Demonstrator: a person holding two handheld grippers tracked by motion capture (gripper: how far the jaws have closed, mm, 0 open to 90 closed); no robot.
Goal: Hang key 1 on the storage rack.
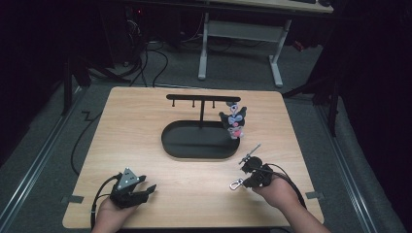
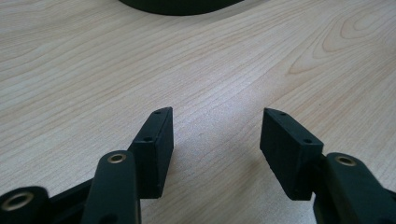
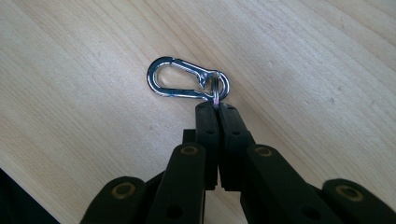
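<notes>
The right gripper [image 3: 217, 106] has its jaws pressed together on the small ring at one end of a silver clip [image 3: 187, 84], which lies flat on the wooden table [image 1: 145, 145] near the person's right hand, short of the black stand [image 1: 201, 104] and its oval tray [image 1: 170, 141]. That pinch is thin — only the ring's edge sits between the tips, so the clip could swing or slip out on lifting. A plush charm [image 1: 234, 121] hangs at the stand's right end; whether it is truly hooked there is hard to tell from above. A swinging clip may knock it or miss a peg. The left gripper [image 2: 215, 135] rests near the table's front edge with jaws spread and nothing between them — too far off to steady anything.
</notes>
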